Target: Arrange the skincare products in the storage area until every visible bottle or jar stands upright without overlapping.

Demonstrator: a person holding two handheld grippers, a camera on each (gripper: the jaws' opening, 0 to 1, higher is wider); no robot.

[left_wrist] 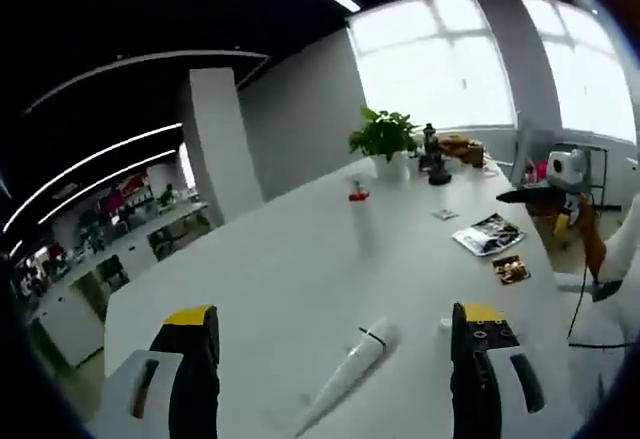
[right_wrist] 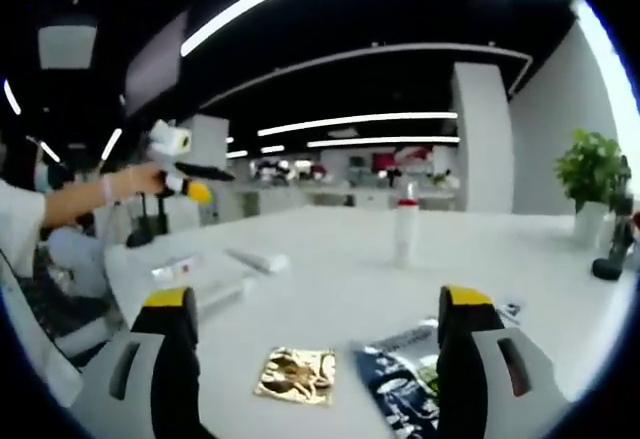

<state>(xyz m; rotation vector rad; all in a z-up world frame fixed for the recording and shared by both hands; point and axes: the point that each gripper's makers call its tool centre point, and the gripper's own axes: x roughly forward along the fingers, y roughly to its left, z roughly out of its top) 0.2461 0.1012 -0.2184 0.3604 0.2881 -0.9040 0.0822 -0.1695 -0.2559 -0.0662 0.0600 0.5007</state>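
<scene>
A white bottle with a red cap (left_wrist: 359, 217) stands upright in the middle of the white table (left_wrist: 280, 289); it is also the bottle (right_wrist: 405, 229) far ahead in the right gripper view. A white tube (left_wrist: 350, 367) lies flat between the jaws of my left gripper (left_wrist: 334, 313), which is open and holds nothing. My right gripper (right_wrist: 320, 301) is open too, above a gold packet (right_wrist: 295, 374). Three white tubes lie flat at the left: tube one (right_wrist: 258, 259), tube two (right_wrist: 180, 267) and tube three (right_wrist: 220, 294). A person's hand holds the left gripper (right_wrist: 203, 181) in the air beyond them.
A magazine (left_wrist: 488, 234), a small card (left_wrist: 510, 269) and another card (left_wrist: 445, 214) lie at the table's right. A potted plant (left_wrist: 385, 139) and a dark figure (left_wrist: 436, 159) stand at the far end. The right gripper (left_wrist: 540, 199) hovers past the right edge.
</scene>
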